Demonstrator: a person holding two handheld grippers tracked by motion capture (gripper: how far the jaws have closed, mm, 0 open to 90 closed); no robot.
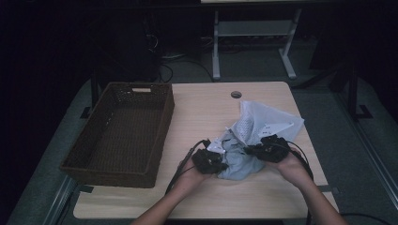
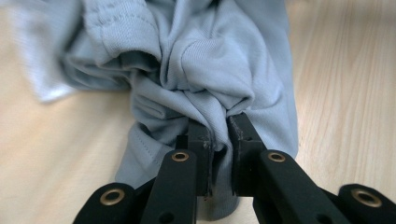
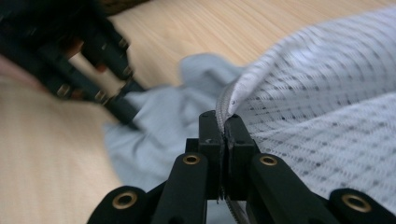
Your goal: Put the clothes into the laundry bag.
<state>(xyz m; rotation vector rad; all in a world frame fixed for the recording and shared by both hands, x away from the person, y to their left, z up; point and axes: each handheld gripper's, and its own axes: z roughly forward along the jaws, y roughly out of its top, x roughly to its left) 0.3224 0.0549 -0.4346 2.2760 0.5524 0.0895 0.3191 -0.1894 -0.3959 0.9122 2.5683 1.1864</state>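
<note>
Two grippers, both on cloth, both just right of the wicker basket (image 1: 117, 133), which sits open-topped at the left end of the table (image 1: 202, 108). Left gripper (image 1: 219, 164) is nearer the basket; its jaws are pinched on a bunched fold of the grey garment (image 2: 196, 60), fabric squeezed between the pads (image 2: 240, 133) in the left gripper view, a thin gap between the jaw tips taken up by the fold. Right gripper (image 1: 253, 150) sits farther from the basket, jaws pressed together on the hemmed edge of the white mesh bag (image 3: 327, 126); the right gripper view has the seam running up out of the closed tips. In the high view the grey garment lies crumpled on the tabletop between the two grippers, well apart from the basket's right wall, with the white mesh bag draped over and behind it toward the far right corner of the table. Bag and garment touch and overlap; can't tell whether part of the garment is inside the bag. Both hands hold their grippers low over the table, left hand (image 1: 187, 180) closer to the basket's near right corner, right hand (image 1: 293, 168) well away from it. Cable hole (image 1: 236, 94) sits beyond the pile, right of the basket's far corner.
</note>
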